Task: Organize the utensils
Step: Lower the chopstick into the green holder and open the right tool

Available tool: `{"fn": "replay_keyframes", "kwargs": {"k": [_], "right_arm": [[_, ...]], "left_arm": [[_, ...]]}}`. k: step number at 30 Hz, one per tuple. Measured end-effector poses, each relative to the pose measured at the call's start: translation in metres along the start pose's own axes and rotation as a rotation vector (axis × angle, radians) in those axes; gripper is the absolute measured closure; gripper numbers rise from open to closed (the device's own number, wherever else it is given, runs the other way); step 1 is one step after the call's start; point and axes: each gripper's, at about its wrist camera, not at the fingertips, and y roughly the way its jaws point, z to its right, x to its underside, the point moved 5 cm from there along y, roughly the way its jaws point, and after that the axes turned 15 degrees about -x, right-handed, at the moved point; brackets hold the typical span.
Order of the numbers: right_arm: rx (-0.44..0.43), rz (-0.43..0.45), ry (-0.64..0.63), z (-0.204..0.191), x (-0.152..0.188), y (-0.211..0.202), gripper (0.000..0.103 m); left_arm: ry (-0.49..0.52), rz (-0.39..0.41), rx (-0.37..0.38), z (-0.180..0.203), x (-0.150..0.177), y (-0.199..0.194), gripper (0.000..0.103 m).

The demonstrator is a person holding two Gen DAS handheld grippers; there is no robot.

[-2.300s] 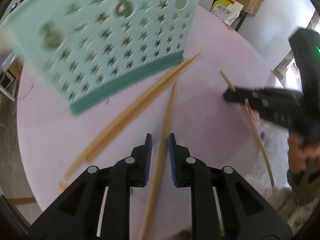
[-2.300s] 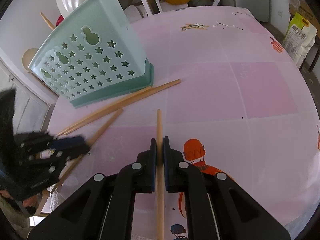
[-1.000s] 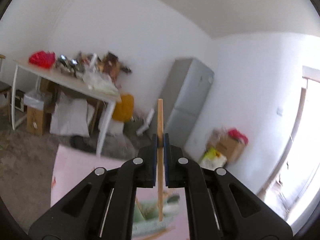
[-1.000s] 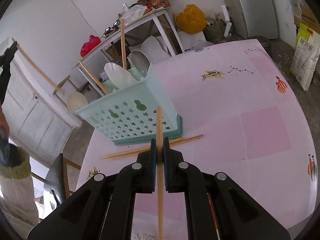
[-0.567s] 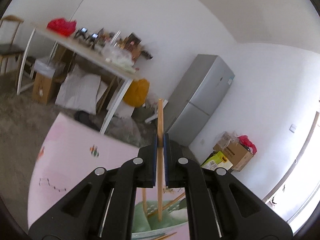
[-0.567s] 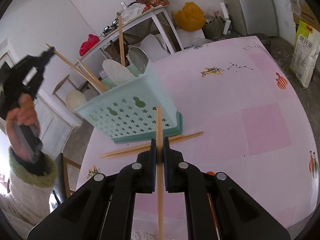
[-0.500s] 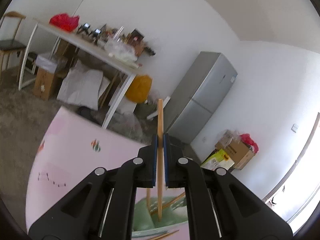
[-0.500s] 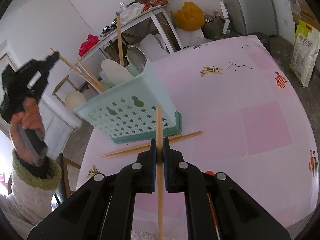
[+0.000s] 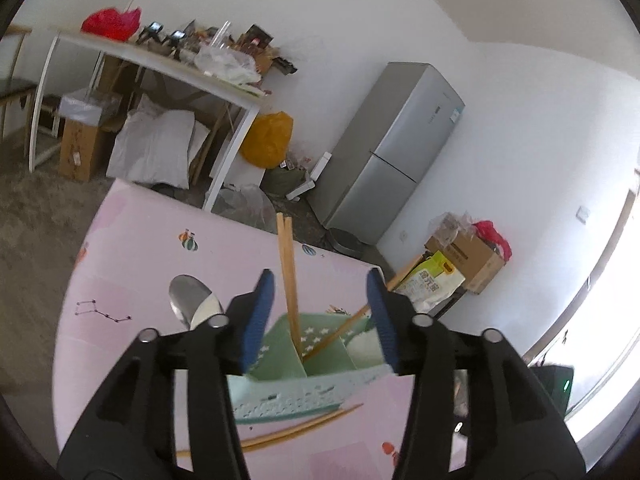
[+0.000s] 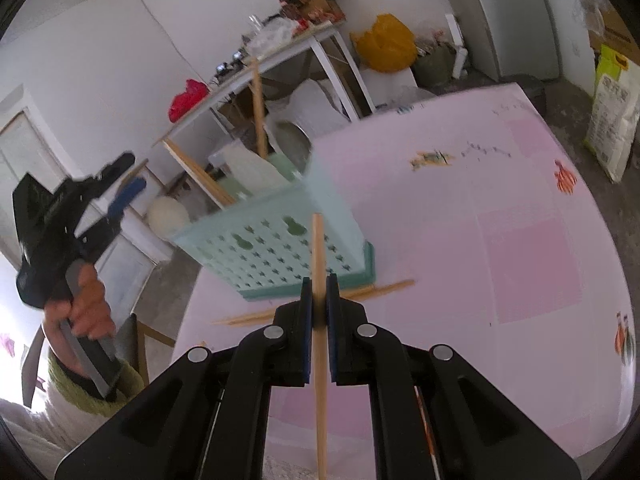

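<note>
Wooden chopstick (image 10: 319, 264) in right gripper (image 10: 319, 312), seemingly.

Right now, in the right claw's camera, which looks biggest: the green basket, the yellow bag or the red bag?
1. Green basket, though it sits nearest the camera.
2. Yellow bag.
3. Red bag, smallest and farther off, so its true size is unsure.

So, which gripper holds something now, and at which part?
The right gripper clamps a chopstick partway along its shaft. The left gripper is open, holding nothing.

One basket (image 10: 280, 240); six chopsticks (image 10: 319, 320); three spoons (image 9: 192, 306).
</note>
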Motion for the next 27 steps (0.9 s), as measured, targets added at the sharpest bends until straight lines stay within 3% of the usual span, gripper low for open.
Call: {"fn": "replay_keyframes", "kwargs": {"k": [4, 8, 16, 19, 23, 27], "right_arm": [[-0.029, 0.044, -0.079, -0.025, -0.020, -0.012, 0.096], [-0.055, 0.105, -0.181, -0.057, -0.047, -0.027, 0.096], [-0.145, 0.257, -0.381, -0.123, -0.114, -0.050, 0.096], [-0.173, 0.308, -0.430, -0.143, -0.137, -0.046, 0.096], [-0.206, 0.349, -0.473, -0.161, -0.159, -0.028, 0.096], [-0.178, 0.364, -0.516, -0.166, -0.171, 0.000, 0.096]], "left_arm": [[0.072, -0.008, -0.018, 0.003, 0.013, -0.019, 0.039], [0.108, -0.070, -0.057, -0.005, 0.037, -0.029, 0.033], [0.271, -0.238, -0.387, -0.037, 0.095, -0.018, 0.033], [0.326, -0.293, -0.475, -0.043, 0.108, -0.011, 0.031], [0.344, -0.324, -0.508, -0.046, 0.117, -0.011, 0.027], [0.369, -0.319, -0.530, -0.045, 0.118, -0.013, 0.022]]}}
